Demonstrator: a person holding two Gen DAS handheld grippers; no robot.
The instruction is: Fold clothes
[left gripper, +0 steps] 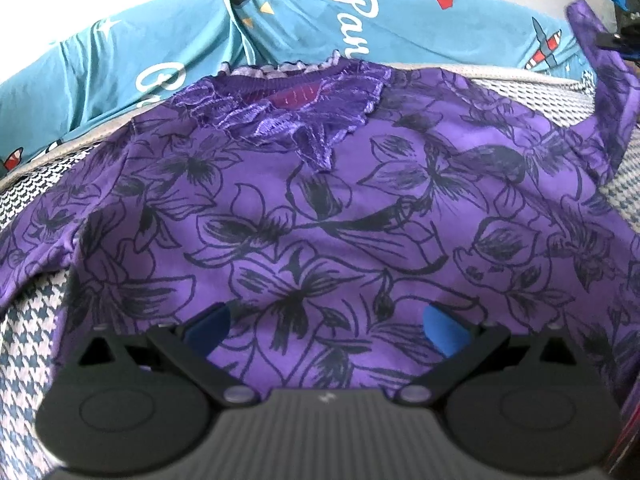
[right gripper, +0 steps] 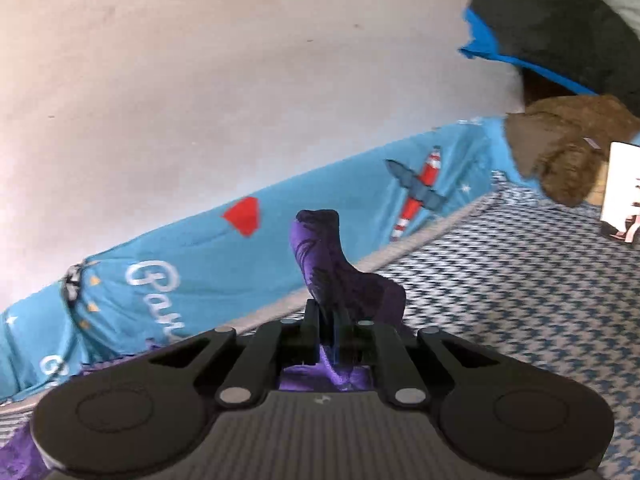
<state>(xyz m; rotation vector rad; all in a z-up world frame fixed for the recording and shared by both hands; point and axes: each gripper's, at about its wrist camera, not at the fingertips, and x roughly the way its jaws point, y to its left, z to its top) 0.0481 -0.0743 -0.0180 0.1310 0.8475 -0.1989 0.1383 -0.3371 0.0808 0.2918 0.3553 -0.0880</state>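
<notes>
Blouse spread flat, front up, on houndstooth bed, no fold visible. Right tongs clenched on raised sleeve. Left tongs released above hem. All folds left.

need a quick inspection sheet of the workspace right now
surface: houndstooth cover, bare on the right side in the right wrist view.
job's things: purple floral top spread flat, lace neckline away from the camera; one sleeve lifted off the cover.
clutter: brown fuzzy cloth, white card, black and blue bundle at the far corner.
grippers: left gripper open, over the top's lower part; right gripper shut on the sleeve.
cables: nothing seen.
surroundings: blue printed sheet along the back edge, pale wall behind.
</notes>
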